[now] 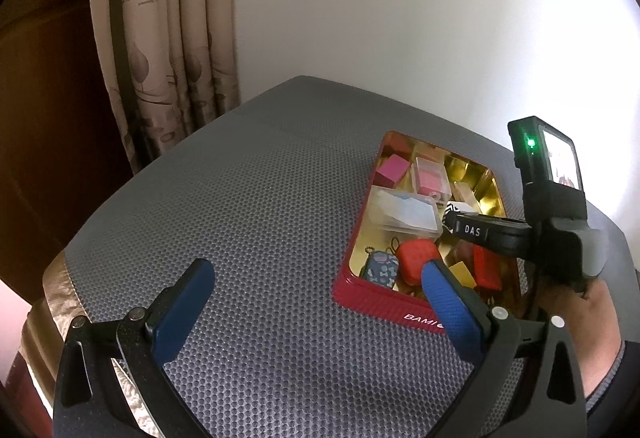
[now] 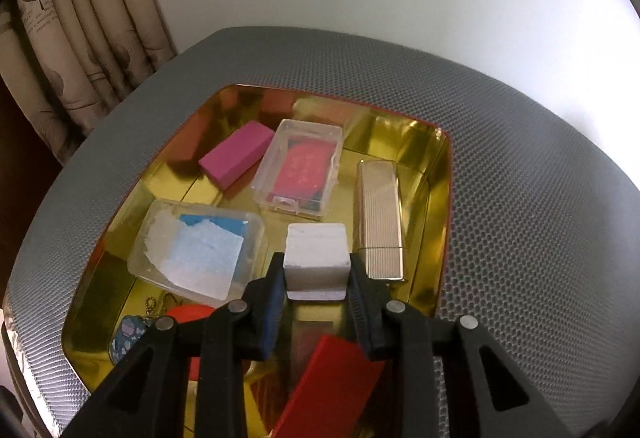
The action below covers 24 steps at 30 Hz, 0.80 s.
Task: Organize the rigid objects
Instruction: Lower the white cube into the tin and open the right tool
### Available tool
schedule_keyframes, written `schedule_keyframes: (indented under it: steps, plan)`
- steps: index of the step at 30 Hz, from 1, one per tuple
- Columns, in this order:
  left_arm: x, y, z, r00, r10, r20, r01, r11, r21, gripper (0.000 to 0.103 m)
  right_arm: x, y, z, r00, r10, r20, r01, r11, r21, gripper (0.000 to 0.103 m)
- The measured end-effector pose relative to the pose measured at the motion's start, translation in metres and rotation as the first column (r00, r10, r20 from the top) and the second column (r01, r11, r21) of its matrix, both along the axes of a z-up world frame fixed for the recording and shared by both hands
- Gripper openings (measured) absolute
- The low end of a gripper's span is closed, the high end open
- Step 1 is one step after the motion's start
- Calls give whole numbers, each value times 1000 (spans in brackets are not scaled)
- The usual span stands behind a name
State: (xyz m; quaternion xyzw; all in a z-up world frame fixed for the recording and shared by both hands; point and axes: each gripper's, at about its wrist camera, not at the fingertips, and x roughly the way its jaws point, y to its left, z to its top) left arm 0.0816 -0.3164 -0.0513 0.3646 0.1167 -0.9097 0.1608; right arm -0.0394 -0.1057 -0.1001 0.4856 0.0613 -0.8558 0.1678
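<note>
A red tin with a gold inside sits on the grey mat. It holds a pink block, a clear case with pink contents, a clear case with blue paper, a gold ribbed box, a red block, a red pouch and a patterned keychain. My right gripper is shut on a white box above the tin's middle; it also shows in the left wrist view. My left gripper is open and empty over the mat, left of the tin.
A grey dotted mat covers the table. A patterned curtain hangs at the back left, a white wall behind. The table's left edge shows a beige cloth.
</note>
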Motion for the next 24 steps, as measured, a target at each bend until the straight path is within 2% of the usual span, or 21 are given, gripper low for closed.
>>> schedule_keyframes:
  steps: [9, 15, 20, 24]
  plan:
    - [-2, 5, -1, 1000, -9, 6, 9, 1000, -7, 103, 5, -4, -2, 1000, 6, -14, -6, 1000, 23, 30]
    - [-3, 9, -3, 1000, -21, 9, 21, 1000, -19, 103, 10, -10, -8, 998, -26, -48, 31, 995, 91, 31]
    - [0, 15, -1, 1000, -24, -1, 24, 999, -38, 103, 11, -7, -8, 998, -47, -43, 50, 996, 77, 31]
    - [0, 22, 1, 999, -41, -4, 41, 997, -63, 103, 21, -2, 8, 998, -35, -60, 38, 998, 44, 32]
